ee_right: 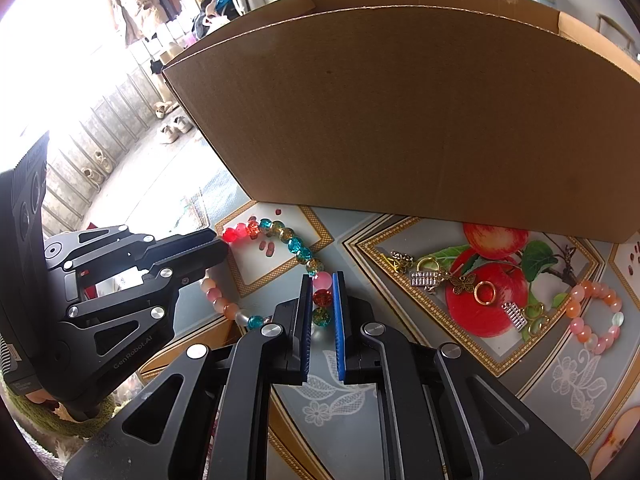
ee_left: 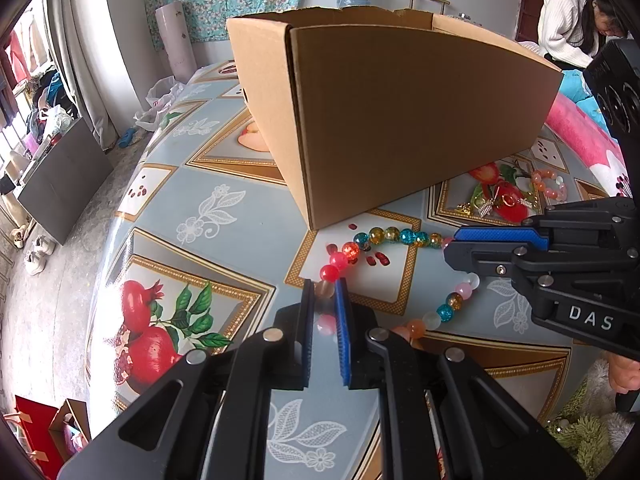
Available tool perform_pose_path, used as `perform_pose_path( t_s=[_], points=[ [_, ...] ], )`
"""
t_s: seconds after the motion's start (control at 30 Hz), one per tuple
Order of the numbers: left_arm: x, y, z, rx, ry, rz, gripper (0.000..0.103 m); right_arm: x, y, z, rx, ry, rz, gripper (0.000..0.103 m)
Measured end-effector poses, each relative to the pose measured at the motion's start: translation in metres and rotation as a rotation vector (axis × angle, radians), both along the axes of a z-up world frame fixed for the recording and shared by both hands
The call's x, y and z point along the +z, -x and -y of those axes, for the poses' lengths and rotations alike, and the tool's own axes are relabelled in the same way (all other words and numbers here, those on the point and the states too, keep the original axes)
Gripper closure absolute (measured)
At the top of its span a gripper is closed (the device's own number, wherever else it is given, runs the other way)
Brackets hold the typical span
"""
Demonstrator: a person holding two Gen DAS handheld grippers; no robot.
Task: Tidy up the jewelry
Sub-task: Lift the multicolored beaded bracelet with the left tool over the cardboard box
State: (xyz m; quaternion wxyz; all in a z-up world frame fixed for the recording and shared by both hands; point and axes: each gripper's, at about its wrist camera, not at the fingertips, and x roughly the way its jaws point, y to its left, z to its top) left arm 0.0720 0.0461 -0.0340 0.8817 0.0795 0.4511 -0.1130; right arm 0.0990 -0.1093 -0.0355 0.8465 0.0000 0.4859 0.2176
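Note:
A loop of multicoloured glass beads, the bead necklace (ee_left: 392,235) (ee_right: 296,245), lies on the patterned table in front of a tall cardboard box (ee_left: 400,120) (ee_right: 400,120). My left gripper (ee_left: 325,285) is shut on pale orange and pink beads at the loop's left side. My right gripper (ee_right: 322,278) is shut on pink, red and green beads at the loop's right side. Each gripper shows in the other's view: the right gripper (ee_left: 448,250) and the left gripper (ee_right: 219,246). A small pink-orange bracelet (ee_right: 596,316) (ee_left: 550,184) lies further right.
Gold and silver charms and rings (ee_right: 460,284) (ee_left: 500,200) lie scattered on the apple print of the tablecloth (ee_left: 256,216). The box wall stands close behind the beads. A person in a white top (ee_left: 568,28) sits at the back right. The table edge drops off on the left.

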Motion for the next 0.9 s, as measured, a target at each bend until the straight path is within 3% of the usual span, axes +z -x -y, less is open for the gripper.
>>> perform_pose_path(
  t_s=[0.63,0.9],
  points=[
    [0.002,0.005,0.004,-0.029,-0.048,0.020,0.094,0.002,0.001,-0.001,-0.019,-0.005,0.008,0.096],
    [0.019,0.016,0.010,-0.033,-0.048,0.061,0.094,0.012,0.009,0.000,-0.035,-0.024,0.042,0.096]
  ],
)
